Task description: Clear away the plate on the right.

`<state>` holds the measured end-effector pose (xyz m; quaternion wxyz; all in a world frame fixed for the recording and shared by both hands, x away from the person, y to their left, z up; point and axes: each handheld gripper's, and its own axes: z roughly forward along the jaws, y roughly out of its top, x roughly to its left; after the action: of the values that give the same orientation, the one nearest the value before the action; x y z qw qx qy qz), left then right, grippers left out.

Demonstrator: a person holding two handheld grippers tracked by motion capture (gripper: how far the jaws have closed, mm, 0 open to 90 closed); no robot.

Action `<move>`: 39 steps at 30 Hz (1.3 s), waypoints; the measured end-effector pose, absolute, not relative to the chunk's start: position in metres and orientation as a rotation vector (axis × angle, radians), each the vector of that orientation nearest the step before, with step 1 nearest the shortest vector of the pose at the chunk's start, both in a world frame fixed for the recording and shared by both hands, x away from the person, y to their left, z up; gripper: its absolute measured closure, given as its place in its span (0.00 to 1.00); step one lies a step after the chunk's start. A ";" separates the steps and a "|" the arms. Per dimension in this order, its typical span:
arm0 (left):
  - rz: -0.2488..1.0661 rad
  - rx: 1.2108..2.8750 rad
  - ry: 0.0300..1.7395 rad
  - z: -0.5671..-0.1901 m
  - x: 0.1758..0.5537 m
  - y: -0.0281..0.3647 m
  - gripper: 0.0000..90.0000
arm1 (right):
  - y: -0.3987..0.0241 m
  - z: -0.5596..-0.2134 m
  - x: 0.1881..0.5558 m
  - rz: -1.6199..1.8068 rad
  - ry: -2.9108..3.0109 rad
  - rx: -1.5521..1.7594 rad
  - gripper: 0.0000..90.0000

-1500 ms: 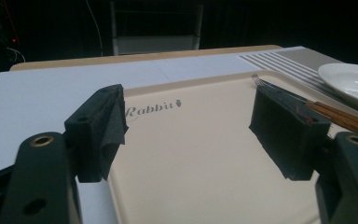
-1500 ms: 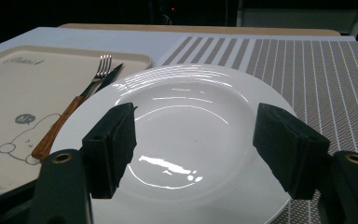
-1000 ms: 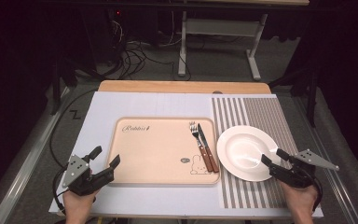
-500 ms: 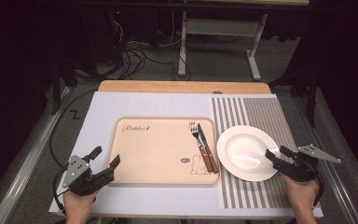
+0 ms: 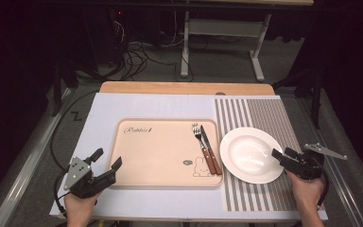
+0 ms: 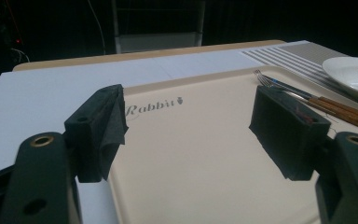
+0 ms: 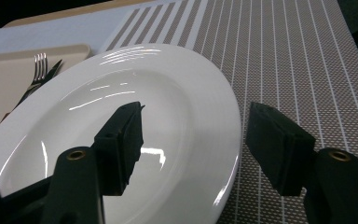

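A white plate (image 5: pixel 248 153) lies on a striped placemat (image 5: pixel 264 113), right of a beige tray (image 5: pixel 156 151) printed "Rabbit". My right gripper (image 5: pixel 283 153) is at the plate's right rim. In the right gripper view its jaws (image 7: pixel 196 135) straddle the rim of the plate (image 7: pixel 121 88), one over the bowl, one over the placemat (image 7: pixel 298 56). They have just been closing, but gaps remain, so it is open. My left gripper (image 5: pixel 108 157) rests open at the tray's front left corner, nothing between its jaws (image 6: pixel 186 126).
A fork (image 5: pixel 197 132) and a wooden-handled knife (image 5: pixel 207 144) lie side by side on the tray's right part. A white sheet (image 5: pixel 104 109) covers the wooden table (image 5: pixel 184 88). Cables and a metal stand sit on the dark floor beyond.
The right gripper has slid left from beside the plate onto its right rim, and its jaws have narrowed slightly. The left gripper has stayed put.
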<state>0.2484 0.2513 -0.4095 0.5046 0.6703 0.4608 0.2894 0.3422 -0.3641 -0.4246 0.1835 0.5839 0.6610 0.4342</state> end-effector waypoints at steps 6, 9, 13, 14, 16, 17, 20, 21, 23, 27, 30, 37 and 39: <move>0.699 1.618 1.113 -0.409 0.248 0.251 0.31 | -0.367 -0.428 0.348 1.241 1.871 1.703 0.45; 0.699 1.618 1.113 -0.410 0.248 0.251 0.31 | -0.368 -0.429 0.350 1.249 1.881 1.721 0.47; 0.699 1.619 1.114 -0.410 0.248 0.251 0.31 | -0.368 -0.432 0.354 1.255 1.895 1.753 0.48; 0.699 1.619 1.114 -0.410 0.248 0.251 0.31 | -0.369 -0.433 0.355 1.260 1.899 1.763 0.49; 0.699 1.618 1.115 -0.410 0.248 0.251 0.31 | -0.369 -0.435 0.357 1.264 1.905 1.781 0.50; 0.699 1.618 1.115 -0.410 0.248 0.251 0.31 | -0.370 -0.435 0.358 1.268 1.907 1.794 0.51; 0.700 1.620 1.114 -0.410 0.248 0.251 0.31 | -0.371 -0.436 0.360 1.277 1.909 1.815 0.53; 0.700 1.620 1.114 -0.410 0.248 0.251 0.31 | -0.371 -0.437 0.360 1.289 1.907 1.833 0.54; 0.700 1.620 1.115 -0.410 0.248 0.251 0.31 | -0.373 -0.438 0.362 1.298 1.912 1.847 0.56; 0.700 1.622 1.116 -0.410 0.249 0.250 0.31 | -0.374 -0.440 0.364 1.314 1.918 1.889 0.59; 0.700 1.622 1.116 -0.410 0.249 0.250 0.31 | -0.376 -0.442 0.367 1.328 1.922 1.902 0.61; 0.700 1.624 1.117 -0.410 0.249 0.250 0.31 | -0.377 -0.446 0.371 1.351 1.939 1.971 0.66; 0.701 1.624 1.117 -0.410 0.249 0.250 0.31 | -0.378 -0.447 0.372 1.347 1.943 1.978 0.68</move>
<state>0.2487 0.2501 -0.4104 0.5010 0.6719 0.4620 0.2900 0.3724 -0.3775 -0.4468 0.0293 0.6414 0.6300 0.4369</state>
